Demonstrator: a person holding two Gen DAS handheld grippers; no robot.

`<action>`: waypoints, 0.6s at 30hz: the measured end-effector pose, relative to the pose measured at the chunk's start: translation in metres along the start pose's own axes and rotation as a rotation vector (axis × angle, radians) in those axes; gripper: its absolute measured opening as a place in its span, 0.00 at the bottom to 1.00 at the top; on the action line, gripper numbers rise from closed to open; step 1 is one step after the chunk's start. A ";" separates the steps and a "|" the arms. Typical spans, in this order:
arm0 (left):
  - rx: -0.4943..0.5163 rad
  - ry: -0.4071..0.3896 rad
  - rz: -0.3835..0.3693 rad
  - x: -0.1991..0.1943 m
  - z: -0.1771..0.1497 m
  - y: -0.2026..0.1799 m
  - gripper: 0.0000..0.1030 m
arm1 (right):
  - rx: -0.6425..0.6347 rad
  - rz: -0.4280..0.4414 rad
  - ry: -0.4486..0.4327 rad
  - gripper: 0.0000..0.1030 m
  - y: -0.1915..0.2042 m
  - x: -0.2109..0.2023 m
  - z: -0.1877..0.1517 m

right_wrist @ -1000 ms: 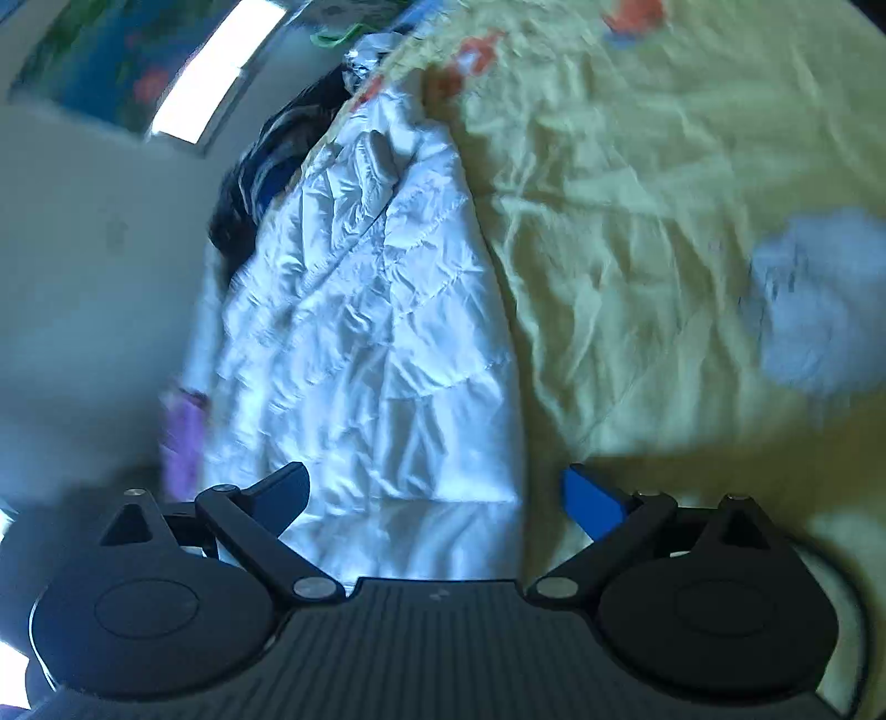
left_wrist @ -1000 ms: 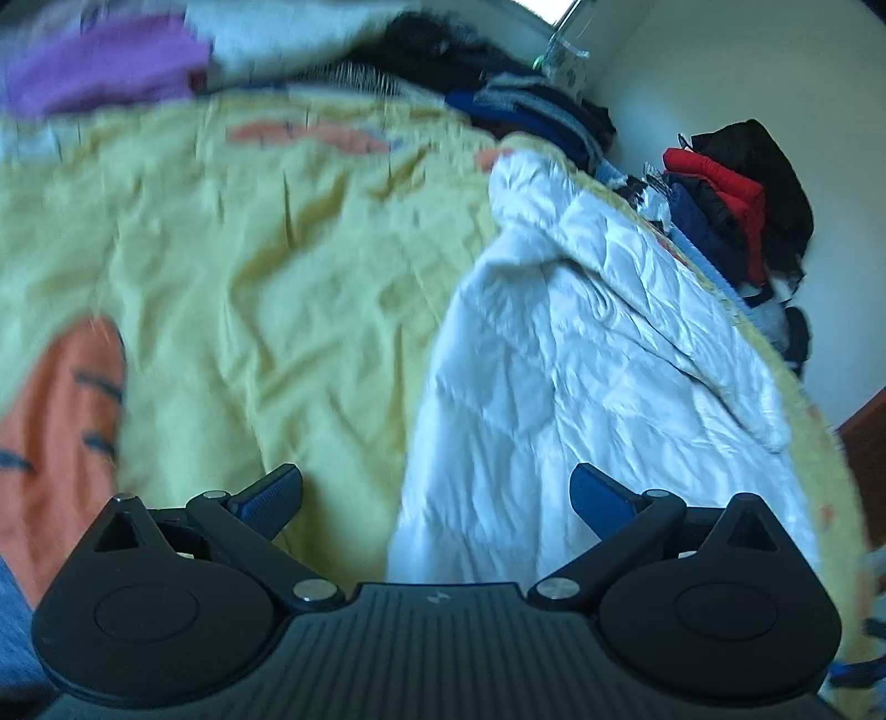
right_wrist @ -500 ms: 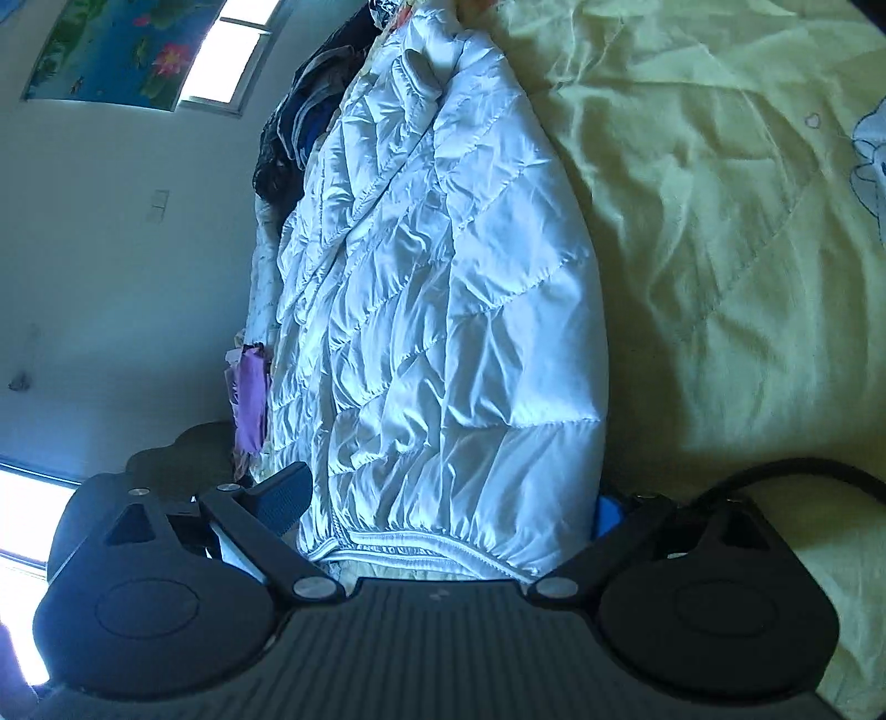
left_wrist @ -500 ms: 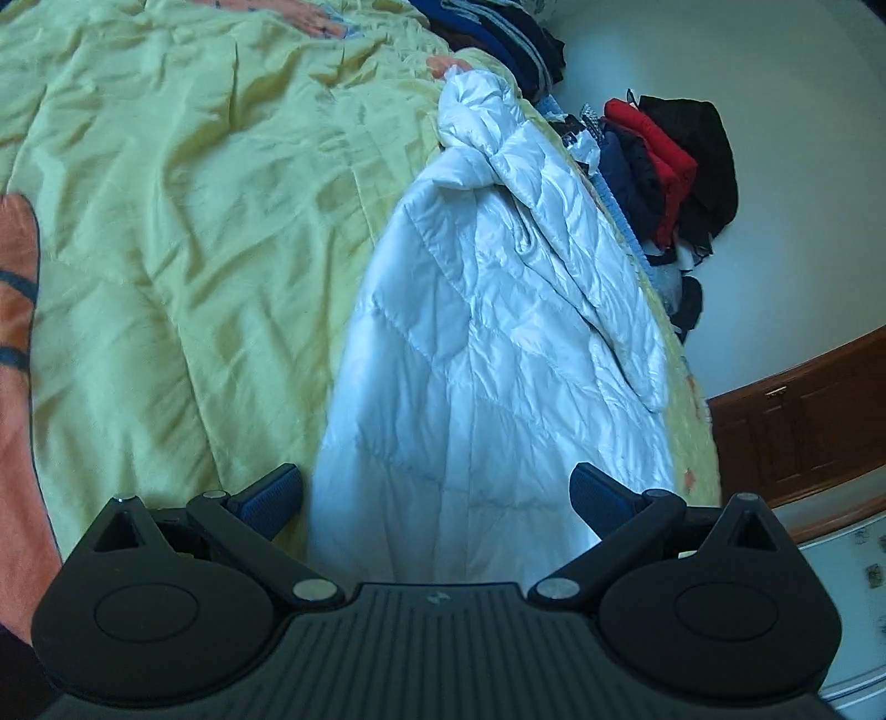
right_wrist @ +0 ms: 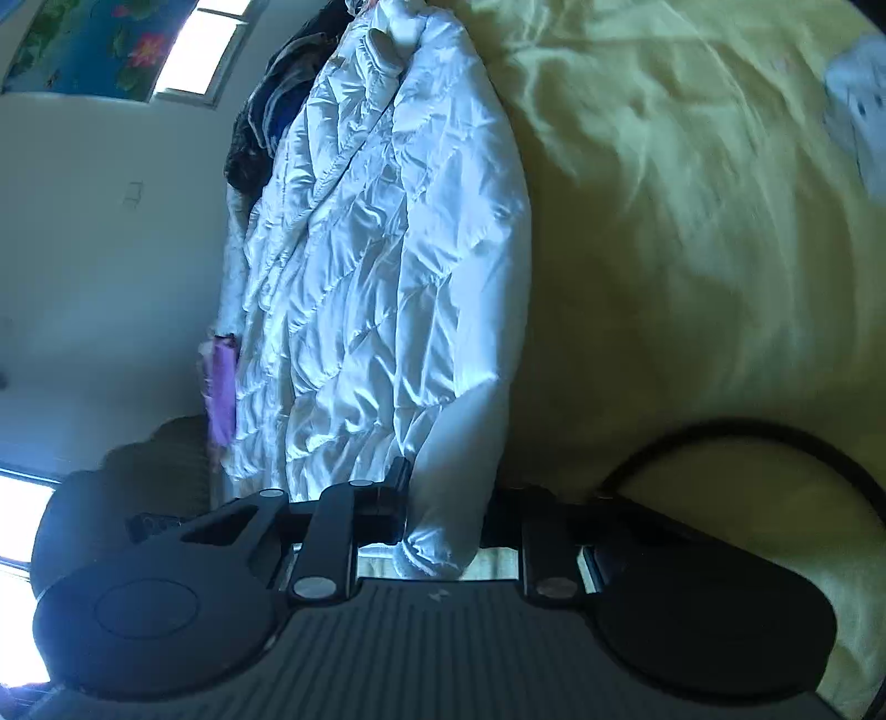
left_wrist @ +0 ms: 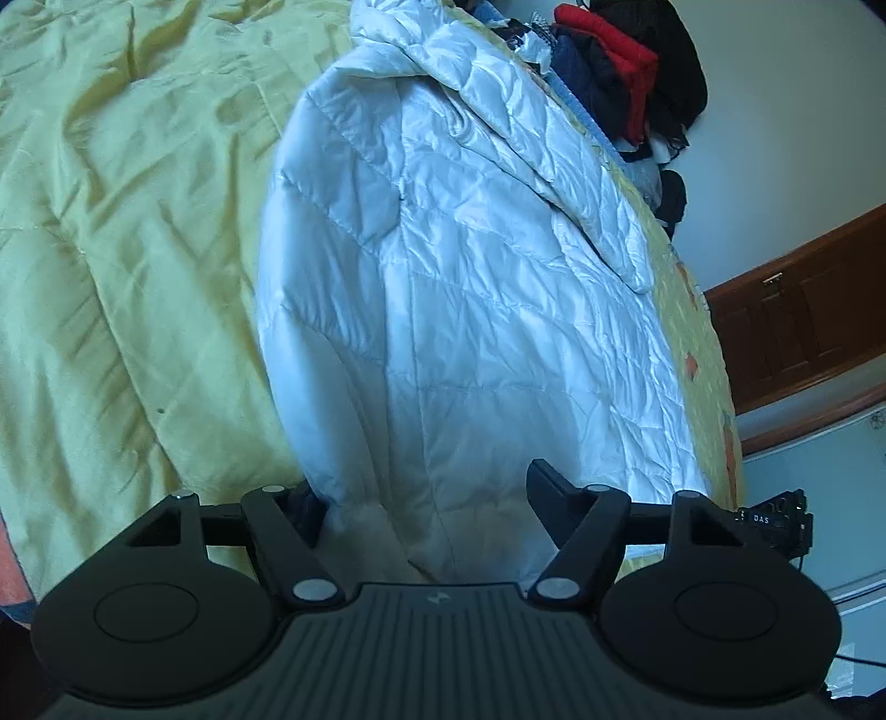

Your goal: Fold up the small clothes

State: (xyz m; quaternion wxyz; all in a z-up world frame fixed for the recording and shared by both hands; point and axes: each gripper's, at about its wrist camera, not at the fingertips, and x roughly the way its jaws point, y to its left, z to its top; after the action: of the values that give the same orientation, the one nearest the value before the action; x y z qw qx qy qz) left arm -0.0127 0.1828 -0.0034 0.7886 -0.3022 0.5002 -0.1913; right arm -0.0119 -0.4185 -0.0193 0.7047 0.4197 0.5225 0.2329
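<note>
You get cool bluish daylight from the window (right_wrist: 202, 52) at upper left, blown out to white. The white jacket (right_wrist: 387, 288) shines with glare, the yellow bedspread (right_wrist: 692, 249) smears with motion blur, and fisheye bends the edges.

The jacket (right_wrist: 387, 288) hides the right gripper's (right_wrist: 443, 515) far finger. The quilt (right_wrist: 692, 249) is blurred there, its pale patch (right_wrist: 858, 105) unreadable.

The jacket (left_wrist: 470, 288) is glossy white, quilted in diamond stitching. The bedspread (left_wrist: 122, 249) is pale yellow with orange patches. A pile of clothes (left_wrist: 626, 72) shows red, black and navy. The poster (right_wrist: 94, 50) is blue with pink flowers. Both grippers are black.
</note>
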 end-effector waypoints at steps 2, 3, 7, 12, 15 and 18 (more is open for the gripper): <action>0.000 0.000 -0.003 0.001 -0.001 0.000 0.68 | 0.010 0.023 0.011 0.30 -0.001 -0.001 0.000; 0.002 -0.003 0.005 0.001 -0.002 0.000 0.54 | 0.009 0.027 0.014 0.31 -0.002 -0.001 0.000; -0.009 0.024 0.068 0.007 -0.001 0.003 0.20 | 0.028 0.037 0.020 0.29 -0.004 -0.001 0.001; 0.002 0.018 0.085 0.006 -0.002 0.001 0.08 | 0.067 0.068 0.001 0.26 -0.011 -0.003 0.000; 0.045 -0.001 0.089 0.002 -0.005 -0.004 0.05 | 0.022 0.068 -0.032 0.14 -0.008 -0.005 -0.006; 0.052 -0.012 0.075 -0.006 -0.006 -0.004 0.04 | -0.020 0.064 -0.047 0.13 0.000 -0.007 -0.011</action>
State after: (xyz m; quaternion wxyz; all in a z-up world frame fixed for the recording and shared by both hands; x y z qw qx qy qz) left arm -0.0208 0.1817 0.0014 0.8057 -0.2638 0.5013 -0.1729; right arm -0.0248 -0.4205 -0.0167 0.7131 0.4344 0.4898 0.2508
